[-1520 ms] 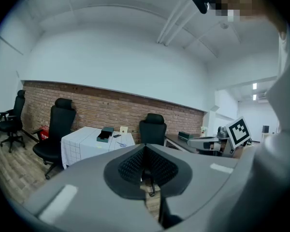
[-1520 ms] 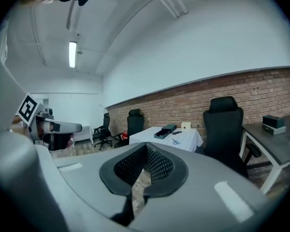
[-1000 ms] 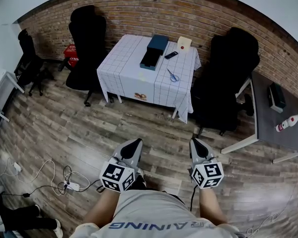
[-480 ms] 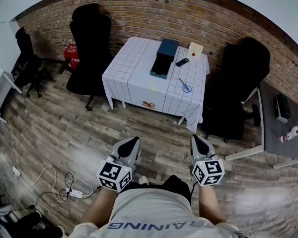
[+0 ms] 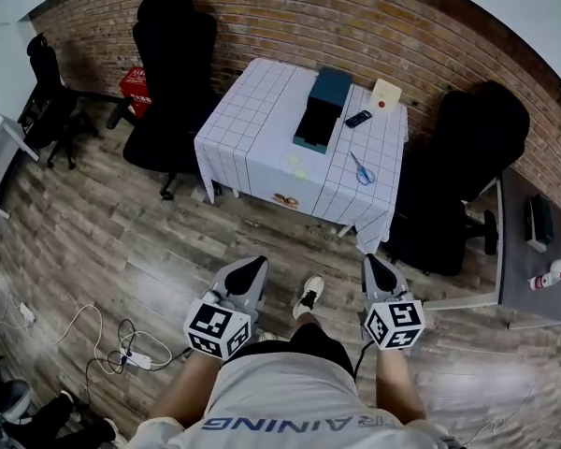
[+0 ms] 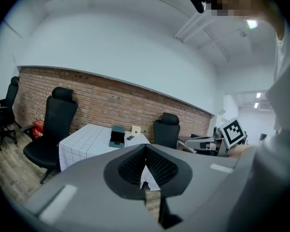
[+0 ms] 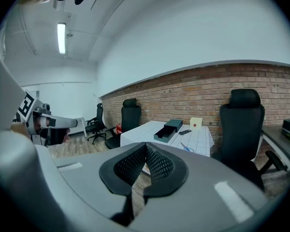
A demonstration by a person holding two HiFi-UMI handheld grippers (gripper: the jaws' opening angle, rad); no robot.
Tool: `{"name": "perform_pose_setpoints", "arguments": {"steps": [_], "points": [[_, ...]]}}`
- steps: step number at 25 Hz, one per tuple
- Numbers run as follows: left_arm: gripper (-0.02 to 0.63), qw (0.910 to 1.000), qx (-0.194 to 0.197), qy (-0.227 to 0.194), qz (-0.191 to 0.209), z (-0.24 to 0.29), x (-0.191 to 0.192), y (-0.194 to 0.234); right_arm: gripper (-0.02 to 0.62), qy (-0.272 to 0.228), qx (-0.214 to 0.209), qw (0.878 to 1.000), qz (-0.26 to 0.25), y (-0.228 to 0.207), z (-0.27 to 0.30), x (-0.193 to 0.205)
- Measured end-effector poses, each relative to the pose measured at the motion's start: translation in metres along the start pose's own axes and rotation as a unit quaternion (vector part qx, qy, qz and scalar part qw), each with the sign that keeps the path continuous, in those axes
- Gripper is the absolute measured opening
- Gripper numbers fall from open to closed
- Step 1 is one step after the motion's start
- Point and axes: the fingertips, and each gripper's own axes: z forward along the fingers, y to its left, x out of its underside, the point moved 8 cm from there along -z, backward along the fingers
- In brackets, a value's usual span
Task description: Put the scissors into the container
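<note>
In the head view, the left gripper [image 5: 251, 268] and right gripper [image 5: 373, 266] are being held pressed together and empty, well short of the far table [image 5: 252, 124], so squarely nearing the scissors [image 5: 363, 169], right of the container [image 5: 322, 110], is advised.

Three black office chairs are counted: a first chair [image 5: 173, 59] beside the left edge of the cloth-covered table [image 5: 252, 129], a second chair [image 5: 47, 87] farther left, and a third chair [image 5: 472, 171] beside its right edge. Two tables are counted, the second being a grey table [image 5: 519, 279]. On the cloth-covered tabletop are counted one container [image 5: 323, 110] at the far edge, one pair of scissors [image 5: 363, 169] near the right edge, one remote [image 5: 358, 119] and one beige card [image 5: 386, 93] at the far-right corner. On the grey tabletop, one bottle [image 5: 550, 275] and one dark device [image 5: 539, 221] are counted. Two grippers are counted: left gripper [image 5: 252, 267], right gripper [image 5: 374, 265].
</note>
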Motion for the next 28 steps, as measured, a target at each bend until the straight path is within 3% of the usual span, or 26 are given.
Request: {"name": "perform_pose_setpoints", "arguments": {"steps": [10, 19, 28], "points": [[0.002, 0.9998, -0.019, 0.001, -0.004, 0.116, -0.044, 0.039, 0.017, -0.001, -0.002, 1.0, 0.0, -0.078, 0.103, -0.043], [0.002, 0.9997, -0.007, 0.022, 0.01, 0.236, -0.078, 0.038, 0.017, 0.002, -0.001, 1.0, 0.02, -0.172, 0.17, -0.072], [0.002, 0.9982, -0.016, 0.042, 0.039, 0.305, -0.099, 0.036, 0.017, -0.003, -0.01, 0.999, 0.043, -0.241, 0.216, -0.08]]}}
